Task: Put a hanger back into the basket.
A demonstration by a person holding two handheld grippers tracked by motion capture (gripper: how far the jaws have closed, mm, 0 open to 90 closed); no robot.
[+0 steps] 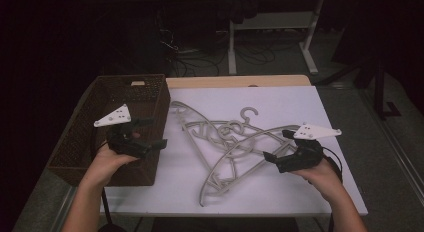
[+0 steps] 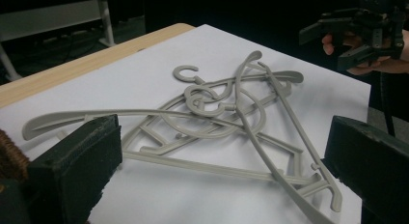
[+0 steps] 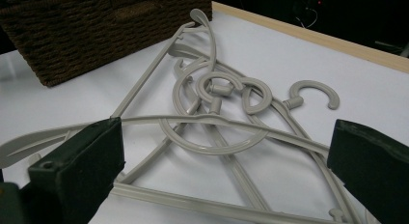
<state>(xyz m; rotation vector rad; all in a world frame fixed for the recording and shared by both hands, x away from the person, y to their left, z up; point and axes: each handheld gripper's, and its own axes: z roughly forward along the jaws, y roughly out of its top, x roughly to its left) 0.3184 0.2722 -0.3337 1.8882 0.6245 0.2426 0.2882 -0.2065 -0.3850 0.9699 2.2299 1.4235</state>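
Centrally, tangled hangers (image 1: 225, 142) lie between basket (image 1: 150, 137) and right tool (image 1: 282, 147).

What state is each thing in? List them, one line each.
Grey plastic clothes hangers: tangled in a pile, lying flat on the white table, untouched.
Brown woven wicker basket: upright at the table's left; its inside is too dark to tell.
Left hand-held gripper: open, empty.
Right hand-held gripper: open, empty.
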